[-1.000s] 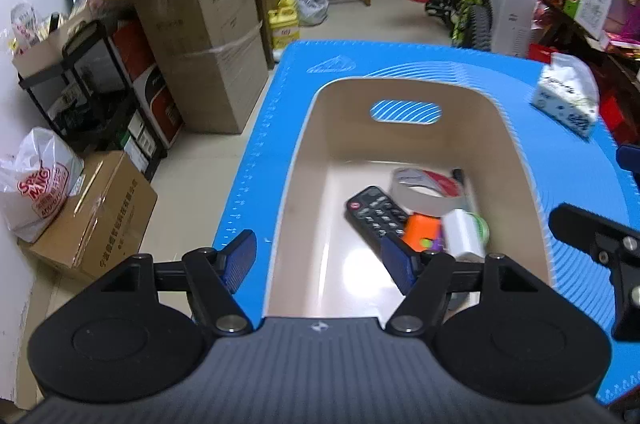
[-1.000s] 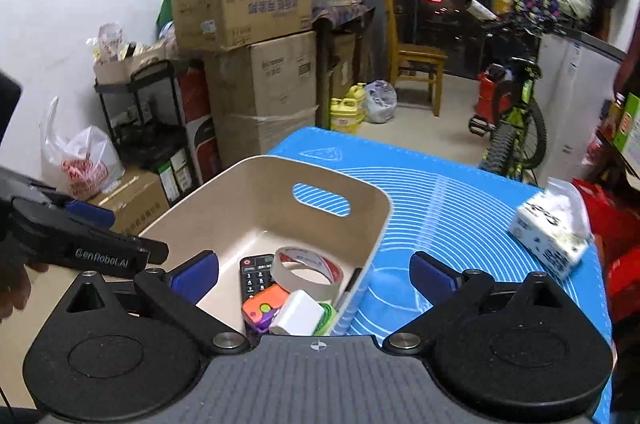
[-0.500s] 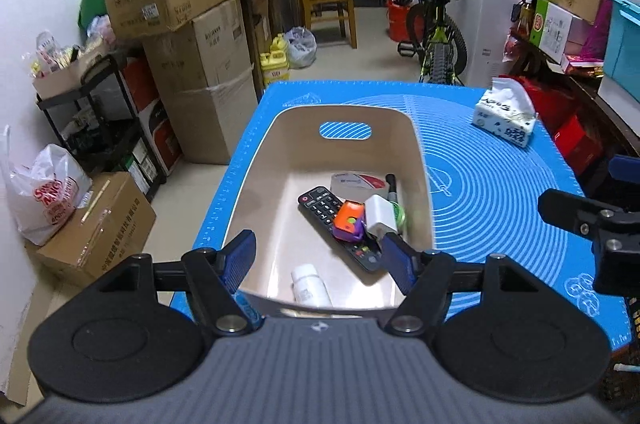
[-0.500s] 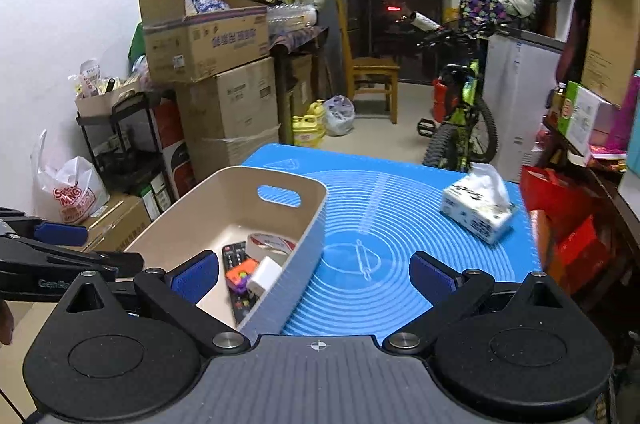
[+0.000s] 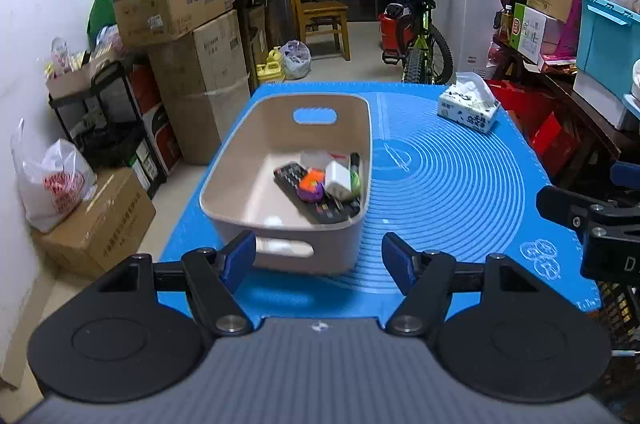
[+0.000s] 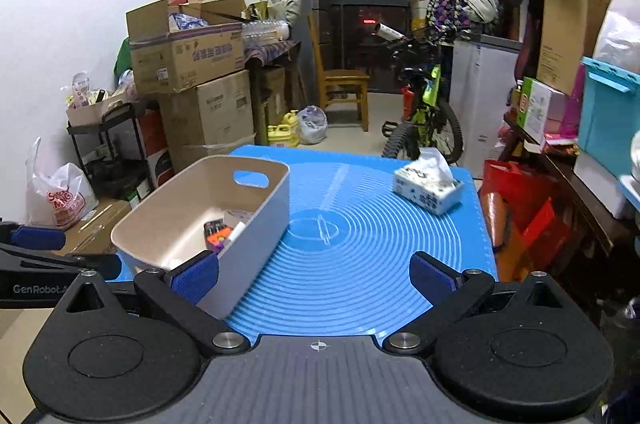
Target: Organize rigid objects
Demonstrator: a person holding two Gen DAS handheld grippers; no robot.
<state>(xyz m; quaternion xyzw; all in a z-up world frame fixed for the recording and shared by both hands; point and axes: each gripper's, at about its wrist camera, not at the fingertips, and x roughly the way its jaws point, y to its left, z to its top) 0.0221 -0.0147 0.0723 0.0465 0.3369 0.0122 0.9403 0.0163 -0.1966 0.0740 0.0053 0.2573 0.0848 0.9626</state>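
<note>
A beige plastic bin (image 5: 240, 160) sits on the left part of the blue mat (image 5: 460, 192); it also shows in the right wrist view (image 6: 264, 208). Inside lie a black remote (image 5: 320, 206), an orange and purple toy (image 5: 311, 184), a white block (image 5: 338, 180), a tape roll (image 5: 320, 158) and a black marker (image 5: 355, 160). My left gripper (image 5: 318, 258) is open and empty, pulled back before the bin's near wall. My right gripper (image 6: 314, 276) is open and empty, over the mat right of the bin.
A tissue pack (image 5: 468, 104) lies at the mat's far right, seen also in the right wrist view (image 6: 428, 184). Cardboard boxes (image 5: 192, 36), a black rack (image 5: 100, 112) and bags stand left of the table. A bicycle (image 5: 416, 36) and a chair (image 5: 320, 12) stand behind.
Both grippers have pulled back and up from the bin, so the whole bin and more of the mat now show. Both stay open. The bin's contents lie as before.
</note>
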